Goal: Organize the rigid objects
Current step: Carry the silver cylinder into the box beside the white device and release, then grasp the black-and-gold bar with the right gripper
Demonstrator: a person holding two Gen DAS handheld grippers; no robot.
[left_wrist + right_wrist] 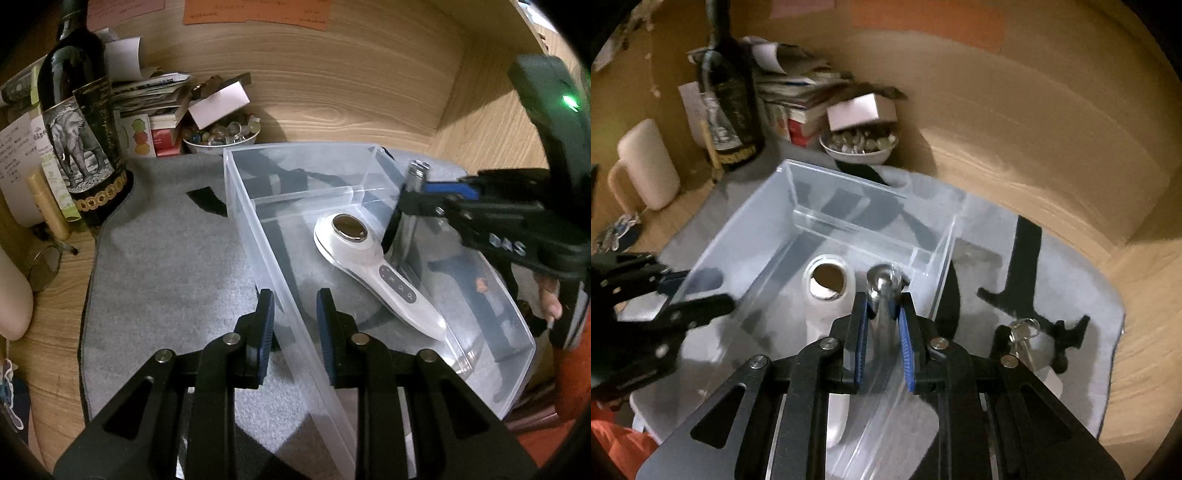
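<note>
The right gripper is clamped on a metal cylinder, perhaps a torch, over the clear bin; released carelessly, it could strike the white handheld device inside. The left gripper pinches the bin's near wall.

A light wooden surface meets a wood-grain wall behind it, with an orange paper stuck on that wall. A grey mat covers the surface in front of the wall. Lighting is dim and warm.
</note>
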